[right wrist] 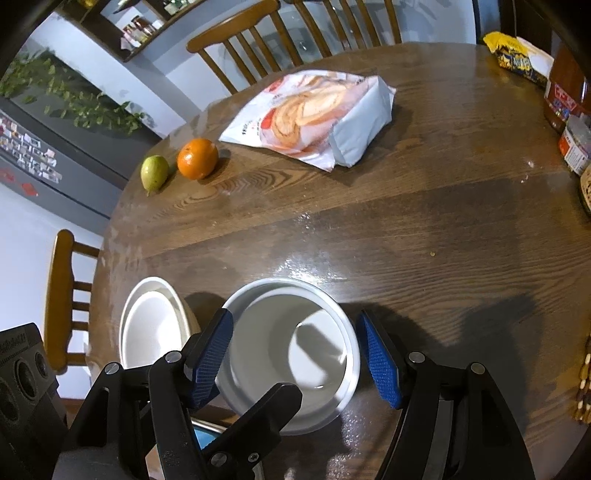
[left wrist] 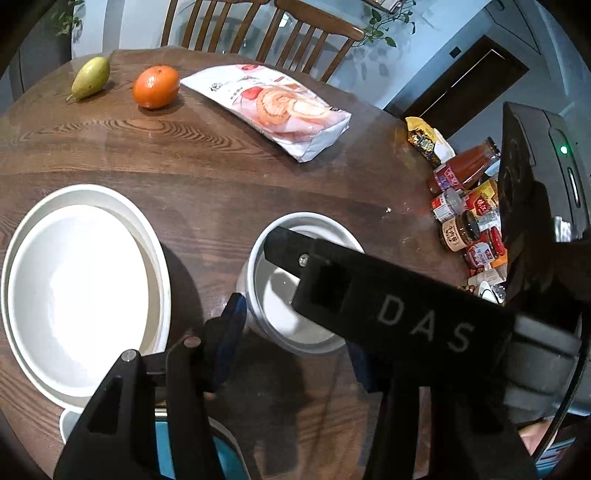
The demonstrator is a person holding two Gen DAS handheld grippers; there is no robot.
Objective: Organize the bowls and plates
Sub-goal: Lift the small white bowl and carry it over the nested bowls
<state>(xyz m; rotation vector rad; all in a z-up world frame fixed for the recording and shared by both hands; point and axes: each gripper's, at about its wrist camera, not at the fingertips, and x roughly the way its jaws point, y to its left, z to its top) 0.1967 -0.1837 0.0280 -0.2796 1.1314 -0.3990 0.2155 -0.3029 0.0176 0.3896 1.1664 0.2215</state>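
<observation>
Right gripper (right wrist: 297,363) spread wide, blue cross-hatched pads (right wrist: 210,363) either side of the white bowl (right wrist: 295,354), small gaps both sides, touching nothing. Bowl: round, glossy ceramic, straight-walled, sits on the table near its front edge; looks like a second bowl nested inside, inner rim visible. Left gripper (left wrist: 295,343) also spread, straddling the same bowl (left wrist: 280,317); its left pad (left wrist: 231,332) sits just beside the wall, contact unclear, right pad mostly hidden by the other tool's black matte body, printed "DAS" in grey. A black finger tip of the left gripper overlaps the bowl's near rim in the right wrist view. Left of the bowl, apart from it: stacked white plates (left wrist: 79,291), oval-looking through the fisheye, smooth glaze, smaller one nested in a larger. Table (right wrist: 424,221): round, dark wood, heavy grain, shiny film. Further back: soft plastic snack bag (left wrist: 275,107) with swirl-roll print, text unreadable; orange (left wrist: 156,86) and green pear (left wrist: 90,77) side by side. Far right: cluster of jars and sauce bottles (left wrist: 467,206), red and brown labels, Chinese characters too small to read. Slatted wooden chairs (left wrist: 258,29) behind.
</observation>
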